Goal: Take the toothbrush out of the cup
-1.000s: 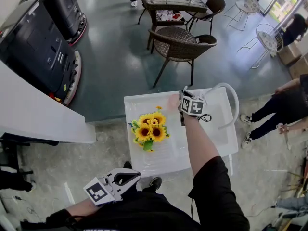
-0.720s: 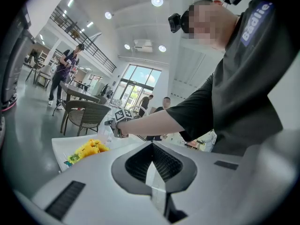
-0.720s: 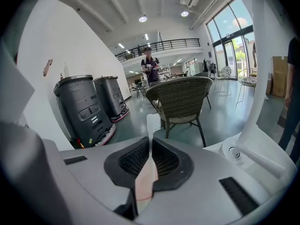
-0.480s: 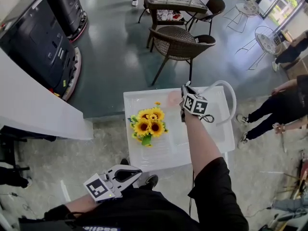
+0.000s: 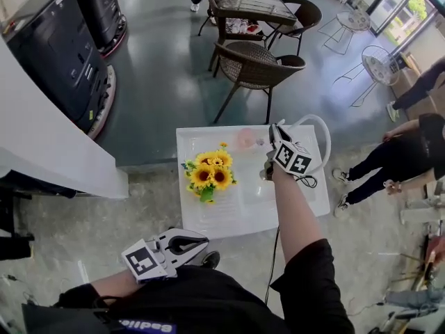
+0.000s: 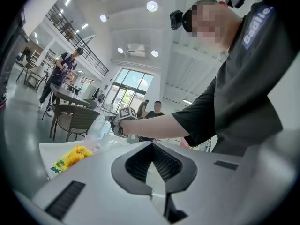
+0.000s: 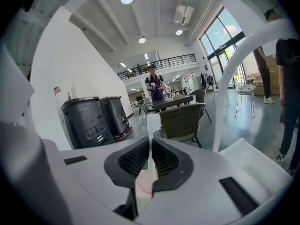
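Note:
A pale pink cup (image 5: 245, 139) stands at the far side of the white table (image 5: 208, 218). My right gripper (image 5: 272, 132) hangs just right of the cup and above it. In the right gripper view this gripper (image 7: 151, 146) is shut on a thin white toothbrush (image 7: 151, 124), whose head sticks up past the pads, and the cup (image 7: 142, 189) shows below the jaws. In the head view the toothbrush is too thin to make out. My left gripper (image 5: 201, 241) is held low by my body, off the table's near edge, shut (image 6: 151, 146) with nothing in it.
A bunch of yellow sunflowers (image 5: 208, 176) sits on the table's left half. A white curved tube (image 5: 318, 127) arches over the right side. A wicker chair (image 5: 254, 65) stands beyond the table, black machines (image 5: 55, 47) at the far left, and people (image 5: 407, 155) to the right.
My right gripper has risen with the toothbrush, up and away from the cup's mouth. The left gripper has shifted only slightly.

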